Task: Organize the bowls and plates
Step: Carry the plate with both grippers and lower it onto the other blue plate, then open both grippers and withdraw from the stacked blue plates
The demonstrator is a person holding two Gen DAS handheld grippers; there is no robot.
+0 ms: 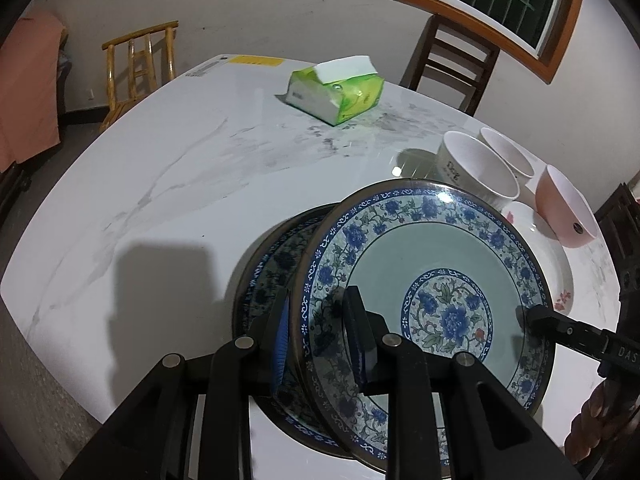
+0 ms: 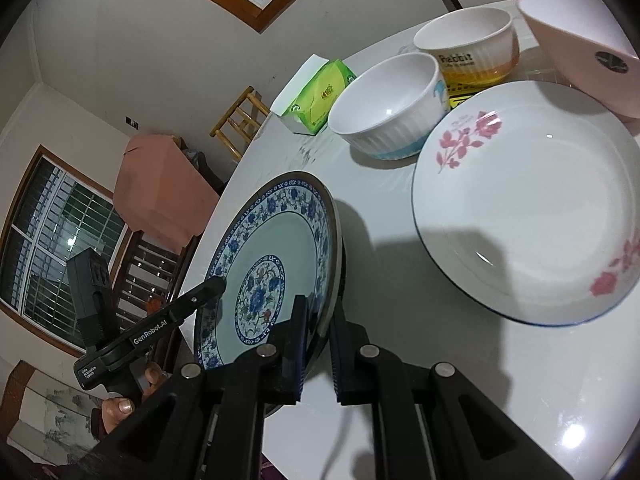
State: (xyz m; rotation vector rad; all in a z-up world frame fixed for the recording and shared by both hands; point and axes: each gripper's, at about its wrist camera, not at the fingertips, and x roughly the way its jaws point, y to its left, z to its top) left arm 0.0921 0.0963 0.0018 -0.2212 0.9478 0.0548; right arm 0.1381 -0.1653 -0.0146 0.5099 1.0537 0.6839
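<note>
While both grippers clamp its rim, the blue floral plate (image 1: 424,292) stands tilted above a matching plate (image 1: 264,284) — left gripper (image 1: 320,340) and right gripper (image 2: 318,344) on opposite edges, face up. Beyond — rose plate (image 2: 528,216), three bowls (image 2: 388,108), tissue pack (image 1: 336,90) on the marble table (image 1: 160,168).

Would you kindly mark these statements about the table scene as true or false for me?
1. Both grippers grip one blue floral plate by its rim. True: left gripper, right gripper.
2. The held plate lies flat on the white marble table. False: it is tilted.
3. A green tissue pack sits on the table. True.
4. The white plate with pink flowers holds food. False: it is empty.
5. The pink bowl stands upright. False: it is tipped.
</note>
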